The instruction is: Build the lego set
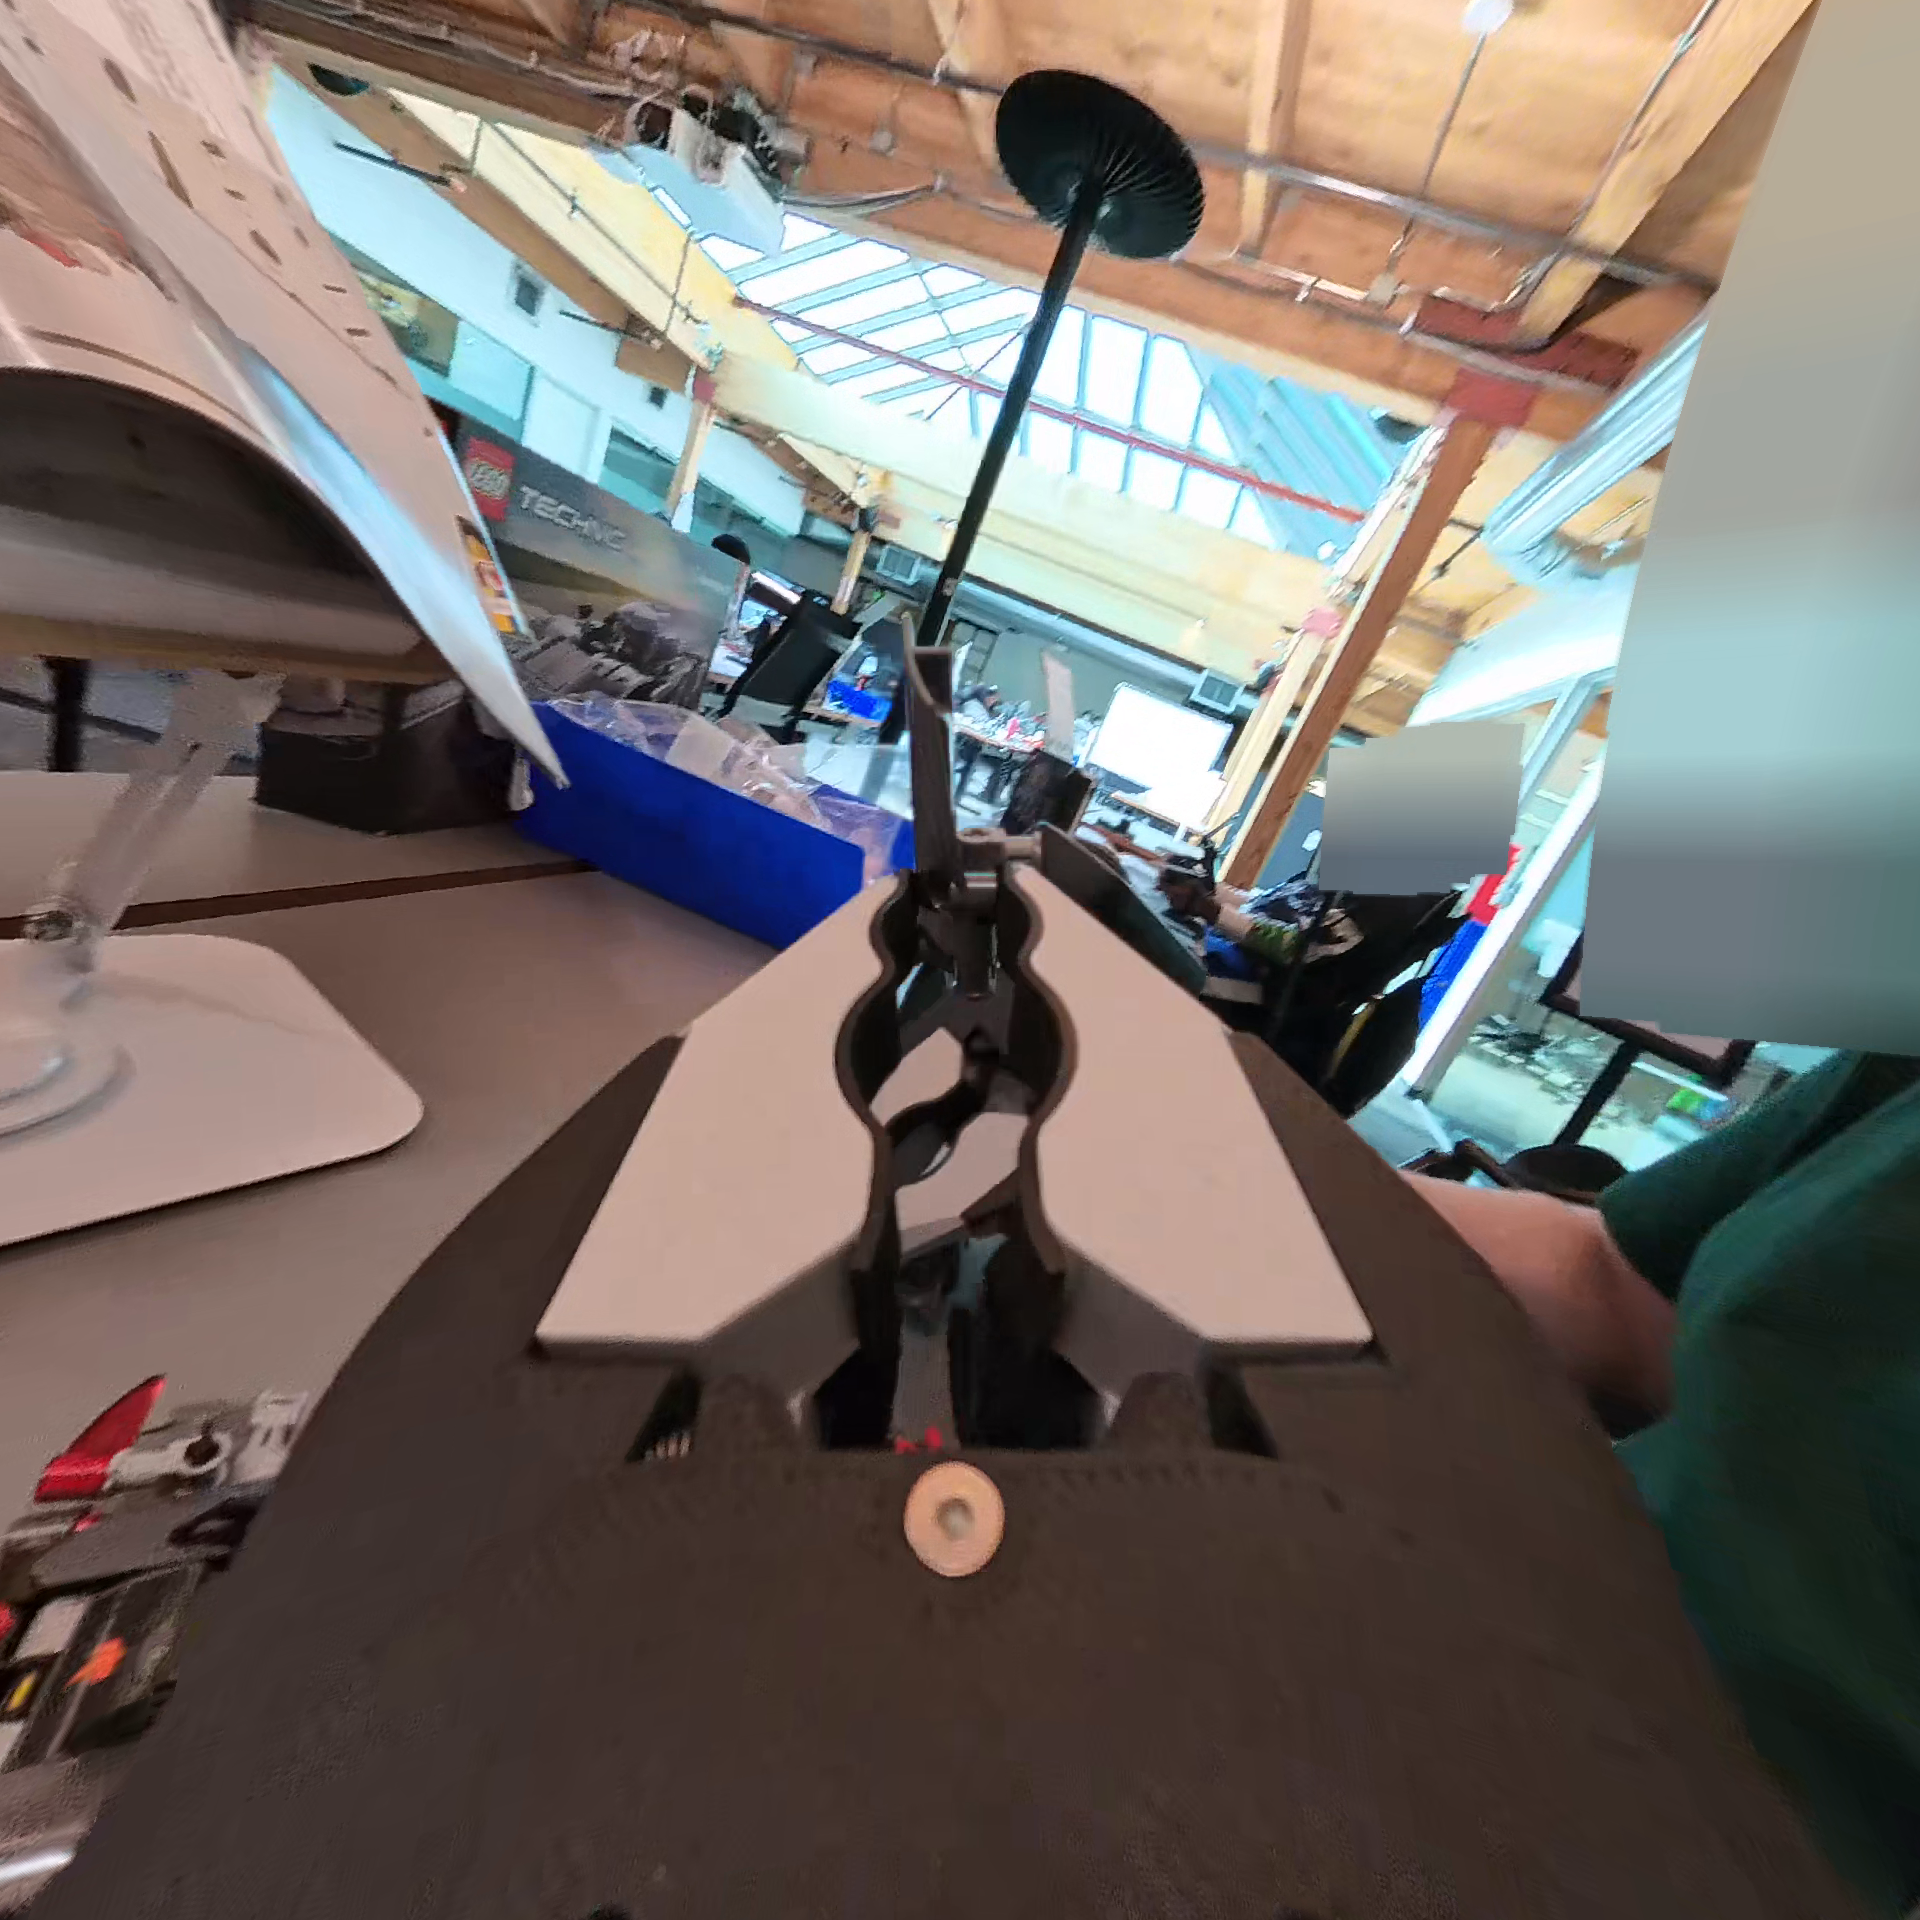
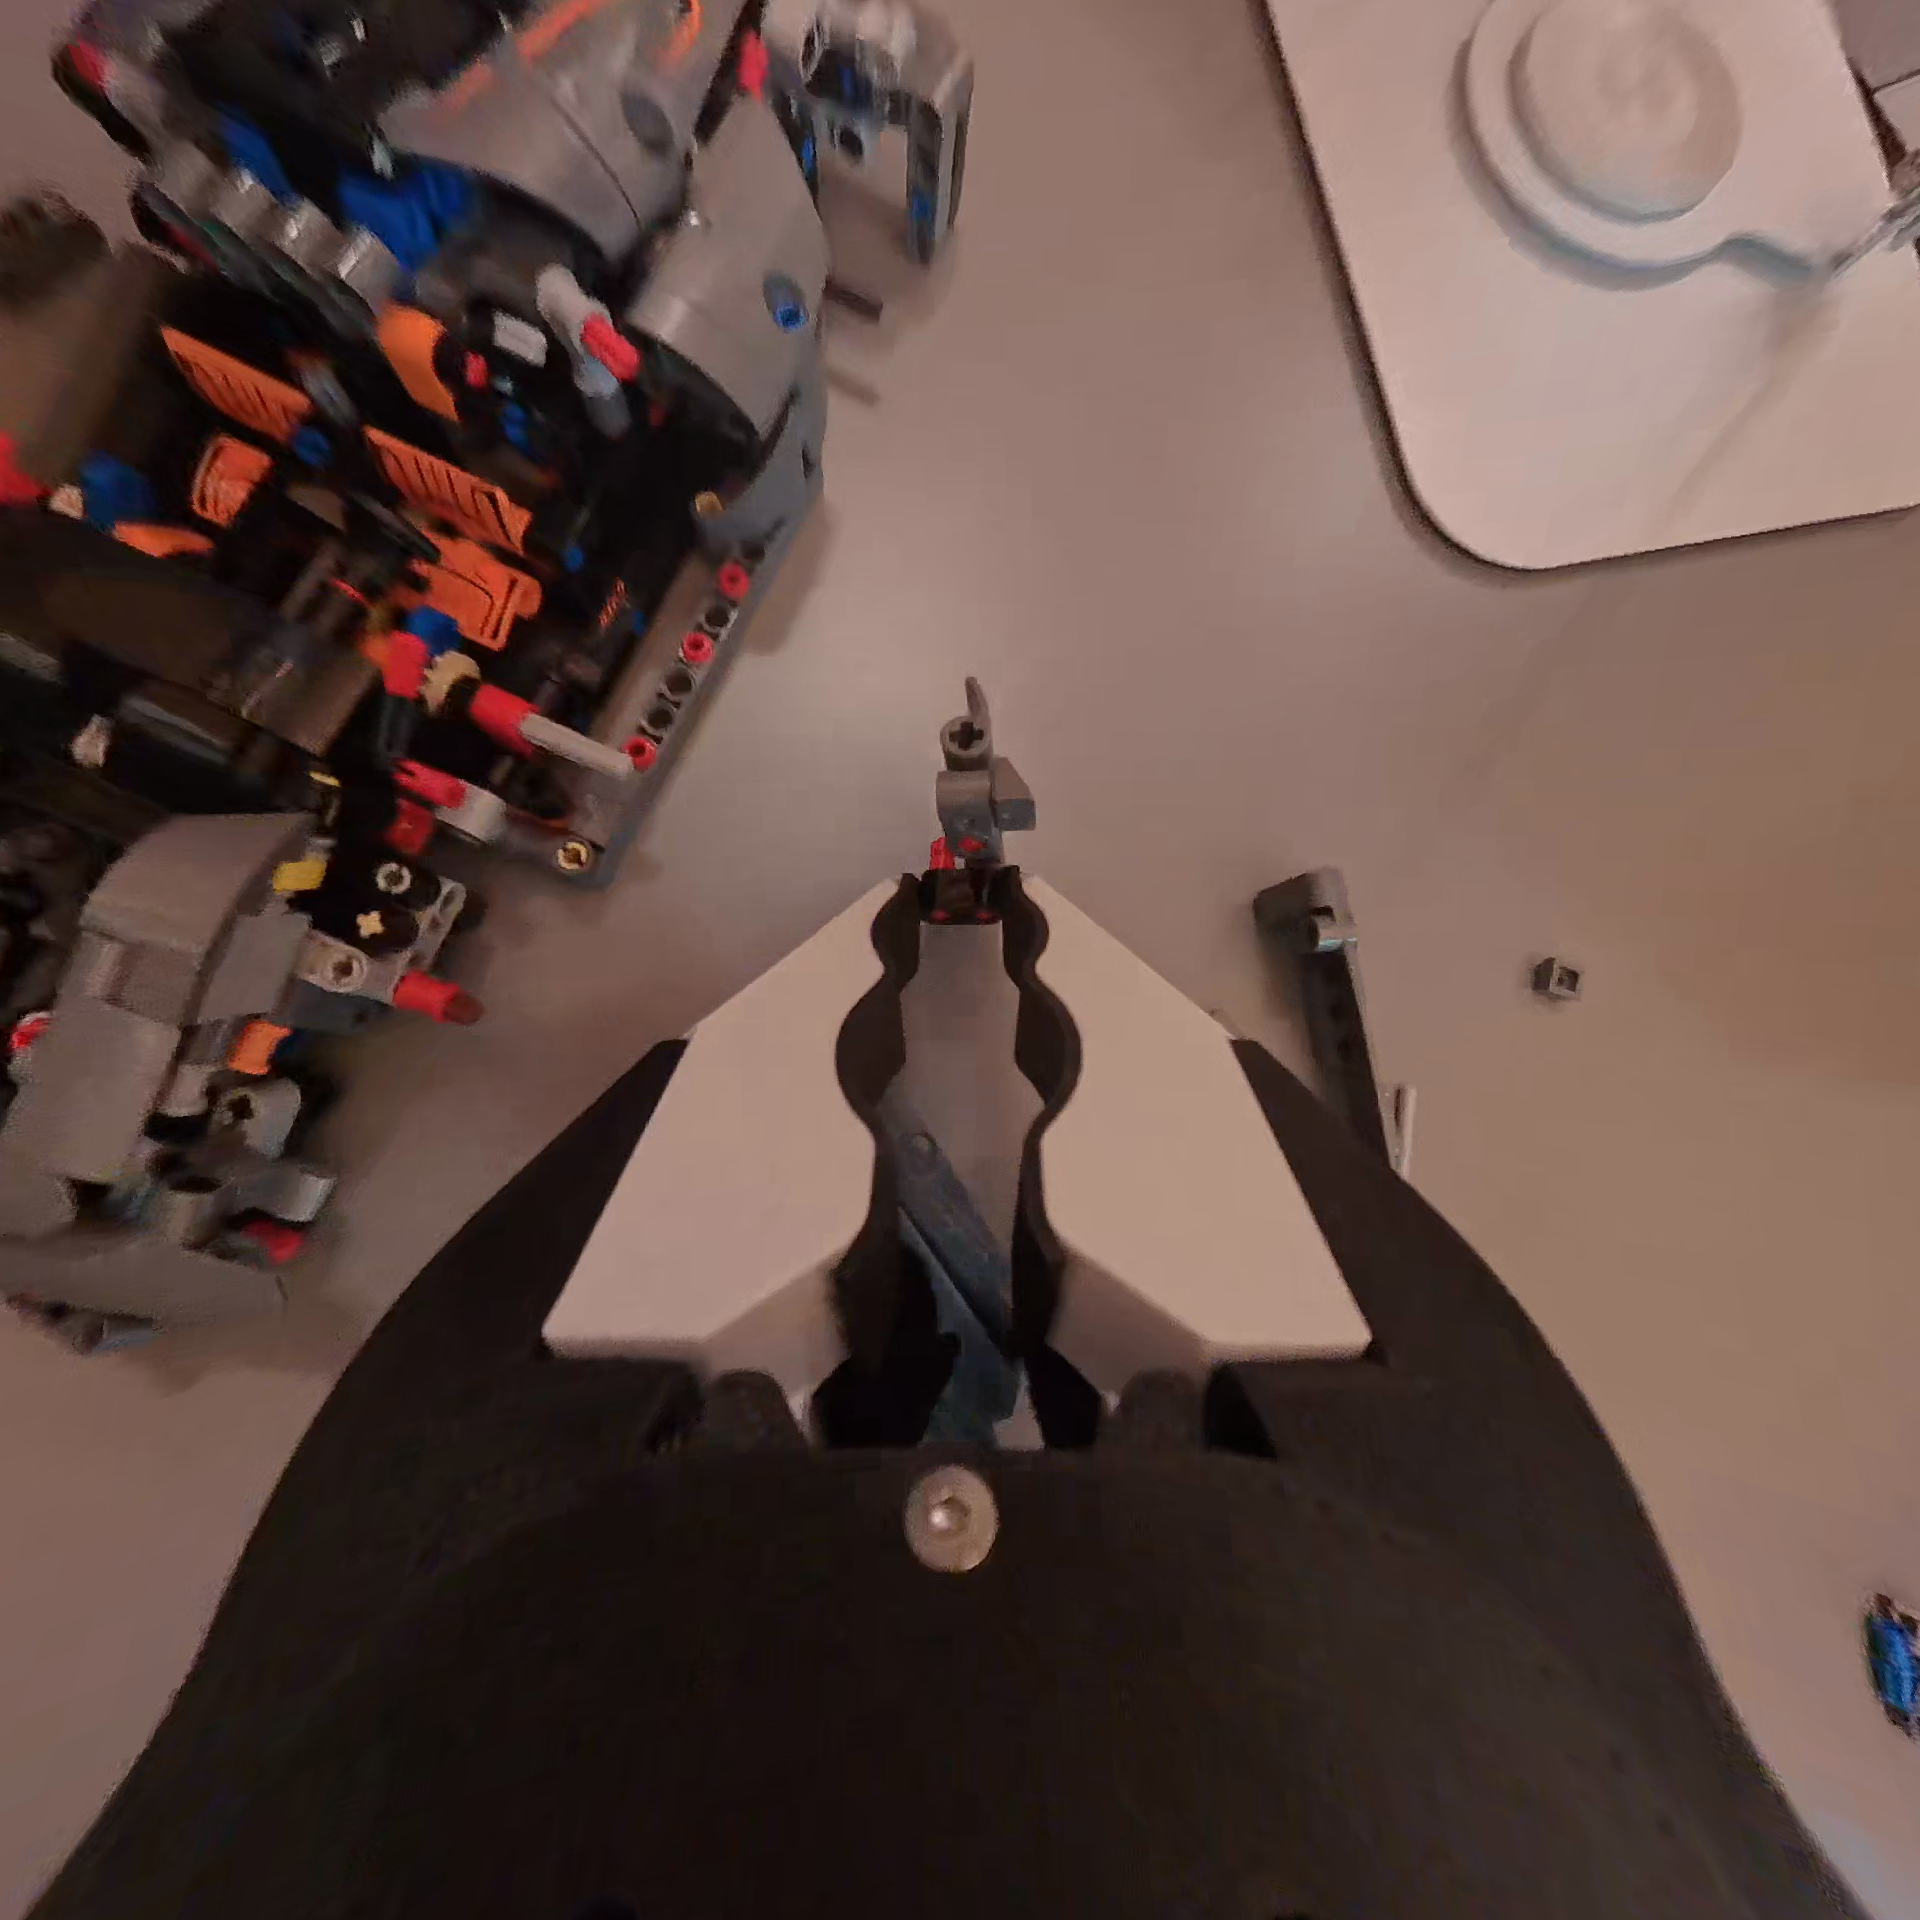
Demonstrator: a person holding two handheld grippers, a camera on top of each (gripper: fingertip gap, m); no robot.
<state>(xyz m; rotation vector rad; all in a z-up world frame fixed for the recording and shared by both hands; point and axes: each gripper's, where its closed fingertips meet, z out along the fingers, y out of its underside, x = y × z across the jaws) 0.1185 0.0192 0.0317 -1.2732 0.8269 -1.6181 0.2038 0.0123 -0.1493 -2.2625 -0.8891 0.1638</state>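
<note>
My left gripper [image 1: 961, 883] is shut on a dark grey lego piece [image 1: 932, 758] and holds it up in the air, tilted toward the ceiling; a thin grey panel sticks up from the tips. My right gripper [image 2: 961, 888] is shut on a small grey lego sub-assembly [image 2: 977, 790] with red pins, held over the table. The large lego model [image 2: 395, 540], grey with orange, red and blue parts, stands on the table at the left of the right wrist view. Part of it shows at the lower left of the left wrist view [image 1: 114, 1538].
A grey beam [image 2: 1325, 987] and a small grey piece [image 2: 1555, 977] lie on the table right of the right gripper. A white stand base [image 2: 1621, 312] sits at the back right. A blue bin [image 1: 707, 842], an open instruction booklet [image 1: 208, 343] and a person's green sleeve [image 1: 1787, 1351] show in the left wrist view. About 20 cm separates my left fingertips from my right.
</note>
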